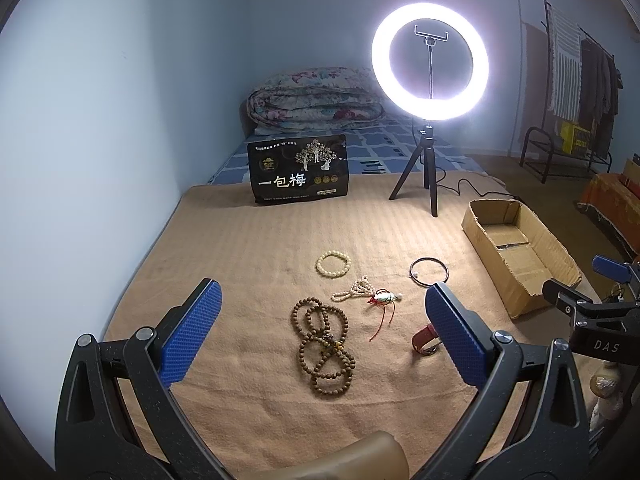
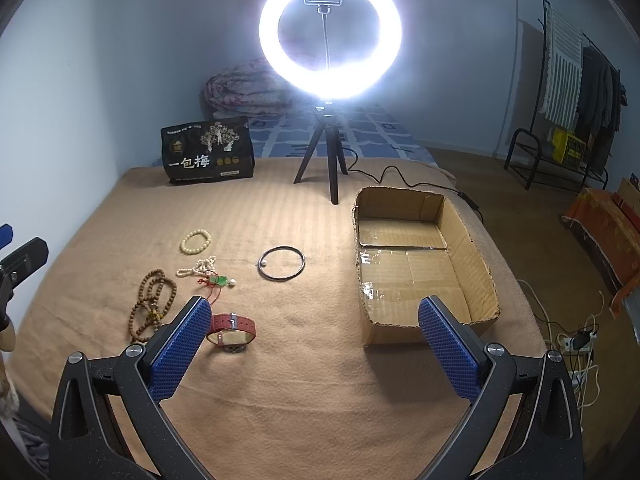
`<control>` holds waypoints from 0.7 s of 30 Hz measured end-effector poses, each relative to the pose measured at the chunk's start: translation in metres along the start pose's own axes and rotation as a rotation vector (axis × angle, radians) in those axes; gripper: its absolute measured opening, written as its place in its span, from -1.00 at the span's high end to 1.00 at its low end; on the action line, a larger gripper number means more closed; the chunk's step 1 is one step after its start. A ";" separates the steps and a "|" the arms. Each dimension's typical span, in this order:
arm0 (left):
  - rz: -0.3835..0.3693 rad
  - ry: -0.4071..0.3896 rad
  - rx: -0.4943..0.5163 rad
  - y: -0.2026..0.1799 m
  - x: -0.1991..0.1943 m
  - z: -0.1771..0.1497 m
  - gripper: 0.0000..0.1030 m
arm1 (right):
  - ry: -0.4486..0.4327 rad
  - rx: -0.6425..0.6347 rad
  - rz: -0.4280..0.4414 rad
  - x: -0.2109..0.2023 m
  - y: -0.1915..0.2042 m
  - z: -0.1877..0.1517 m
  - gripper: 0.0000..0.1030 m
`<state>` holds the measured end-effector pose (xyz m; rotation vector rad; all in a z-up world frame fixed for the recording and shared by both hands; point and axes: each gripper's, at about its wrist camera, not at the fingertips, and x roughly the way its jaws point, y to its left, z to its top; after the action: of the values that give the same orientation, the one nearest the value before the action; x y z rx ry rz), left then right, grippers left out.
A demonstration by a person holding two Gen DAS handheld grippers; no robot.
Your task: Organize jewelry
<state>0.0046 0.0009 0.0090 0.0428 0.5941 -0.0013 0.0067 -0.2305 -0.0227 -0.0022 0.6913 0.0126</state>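
Both grippers' jaws apart – empty, only right wrist view shows cardboard box (image 2: 468,240) floor whole

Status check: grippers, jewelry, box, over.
Left gripper open, right gripper open, both empty. Five pieces loose on blanket, watch nearest. Box empty. Path clear.
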 end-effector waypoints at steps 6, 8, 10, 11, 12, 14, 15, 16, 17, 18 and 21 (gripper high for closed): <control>0.001 -0.001 -0.004 -0.001 -0.001 0.000 -1.00 | 0.001 0.000 0.001 0.000 0.000 0.000 -0.99; -0.001 -0.001 -0.005 -0.001 0.000 0.001 -1.00 | 0.001 0.000 0.001 0.000 0.000 -0.001 -0.99; 0.003 -0.004 0.001 -0.002 -0.001 -0.002 -1.00 | 0.003 0.000 0.001 0.000 0.000 -0.001 -0.99; 0.002 -0.003 0.001 -0.002 -0.001 -0.001 -1.00 | 0.003 0.000 0.001 0.000 0.000 -0.001 -0.99; 0.003 -0.002 0.002 -0.002 0.000 -0.001 -1.00 | 0.004 -0.001 0.001 0.000 0.000 -0.002 -0.99; 0.004 -0.004 -0.001 -0.002 -0.003 -0.002 -1.00 | 0.006 0.001 0.003 -0.001 -0.001 -0.004 -0.99; 0.005 -0.004 0.000 -0.002 -0.003 -0.002 -1.00 | 0.007 0.000 0.004 0.001 -0.001 -0.004 -0.99; 0.005 -0.005 -0.001 -0.001 -0.003 -0.002 -1.00 | 0.007 0.000 0.004 0.000 -0.001 -0.004 -0.99; 0.005 -0.005 -0.002 -0.002 -0.003 -0.002 -1.00 | 0.007 -0.001 0.003 0.001 -0.001 -0.003 -0.99; 0.006 -0.005 -0.002 -0.002 -0.003 -0.001 -1.00 | 0.007 -0.001 0.003 0.001 -0.001 -0.003 -0.99; 0.005 -0.003 -0.001 -0.002 -0.003 -0.002 -1.00 | 0.009 -0.001 0.004 0.001 -0.001 -0.003 -0.99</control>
<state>0.0012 -0.0007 0.0089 0.0436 0.5911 0.0034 0.0053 -0.2313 -0.0259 -0.0015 0.7006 0.0165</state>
